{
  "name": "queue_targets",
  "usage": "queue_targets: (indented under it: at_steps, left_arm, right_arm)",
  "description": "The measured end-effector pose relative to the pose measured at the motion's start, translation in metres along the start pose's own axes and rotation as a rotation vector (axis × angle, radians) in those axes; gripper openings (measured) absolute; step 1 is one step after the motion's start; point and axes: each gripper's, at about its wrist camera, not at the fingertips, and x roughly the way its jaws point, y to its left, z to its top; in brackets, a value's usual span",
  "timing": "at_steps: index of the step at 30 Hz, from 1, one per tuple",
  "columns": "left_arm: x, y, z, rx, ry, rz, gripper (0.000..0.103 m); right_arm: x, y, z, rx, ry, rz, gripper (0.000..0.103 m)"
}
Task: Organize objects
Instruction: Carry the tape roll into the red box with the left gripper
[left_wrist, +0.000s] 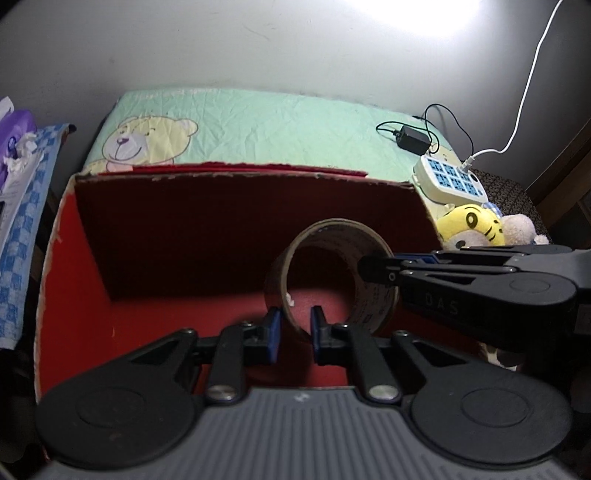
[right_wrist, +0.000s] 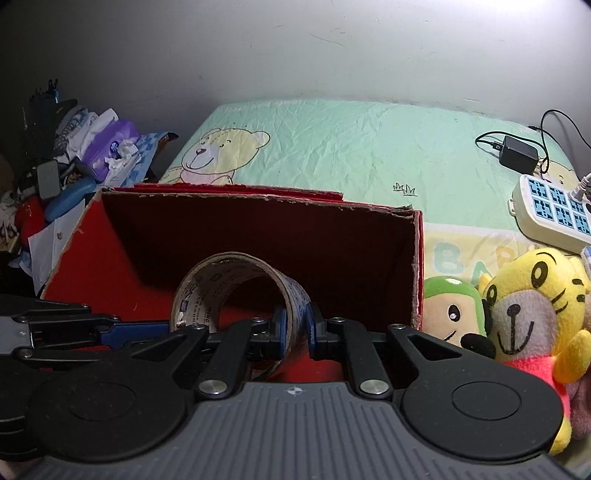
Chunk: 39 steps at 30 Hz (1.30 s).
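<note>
A brown tape roll (left_wrist: 373, 310) (right_wrist: 236, 273) hangs upright over the inside of an open red cardboard box (left_wrist: 85, 277) (right_wrist: 85, 251). My left gripper (left_wrist: 294, 328) is shut on the roll's near wall, its blue pads on either side of the band. In the left wrist view my right gripper (left_wrist: 373, 269) reaches in from the right and clamps the roll's right wall. In the right wrist view the right gripper (right_wrist: 296, 328) is shut on the band, and the left gripper (right_wrist: 164, 328) holds the roll's left edge.
The box sits on a green bear-print mat (left_wrist: 258, 122) by a wall. Right of the box lie a yellow tiger plush (right_wrist: 532, 295), a green plush (right_wrist: 450, 306), a power strip (right_wrist: 550, 210) and a black adapter (left_wrist: 412, 138). A tissue pack (right_wrist: 110, 147) and clutter crowd the left.
</note>
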Motion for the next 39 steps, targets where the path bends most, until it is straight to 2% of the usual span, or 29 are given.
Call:
queue_targets:
  at_steps: [7, 11, 14, 17, 20, 23, 27, 30, 34, 39]
  left_arm:
    - [0.031, 0.01, 0.006, -0.01, 0.091, -0.006, 0.01]
    - [0.042, 0.012, 0.005, -0.016, 0.129, -0.015, 0.01]
    - [0.042, 0.012, 0.004, -0.009, 0.121, -0.008, 0.011]
    - [0.033, 0.013, 0.002, 0.011, 0.087, 0.005, 0.011]
    - [0.019, 0.016, -0.004, 0.034, 0.042, 0.055, 0.011]
    - [0.007, 0.023, -0.009, 0.039, 0.015, 0.114, 0.012]
    - [0.002, 0.03, -0.011, 0.036, 0.008, 0.161, 0.013]
    - [0.006, 0.032, -0.01, 0.036, 0.016, 0.182, 0.017]
    - [0.01, 0.039, -0.01, 0.022, 0.035, 0.199, 0.02]
    - [0.019, 0.039, -0.009, 0.019, 0.057, 0.203, 0.02]
  right_arm:
    - [0.019, -0.004, 0.003, 0.003, 0.057, -0.011, 0.014]
    - [0.018, -0.01, 0.005, 0.047, 0.044, 0.011, 0.017]
    - [0.012, -0.014, 0.004, 0.091, 0.025, 0.04, 0.019]
    - [0.007, -0.018, 0.003, 0.148, 0.02, 0.11, 0.02]
    - [0.009, -0.019, 0.003, 0.216, 0.04, 0.2, 0.021]
    - [0.02, -0.01, 0.004, 0.284, 0.08, 0.31, 0.021]
    - [0.037, 0.008, 0.006, 0.327, 0.124, 0.387, 0.022]
    - [0.05, 0.024, 0.008, 0.297, 0.163, 0.364, 0.022]
    - [0.061, 0.023, 0.003, 0.281, 0.213, 0.306, 0.023]
    - [0.059, 0.011, 0.002, 0.295, 0.195, 0.248, 0.021]
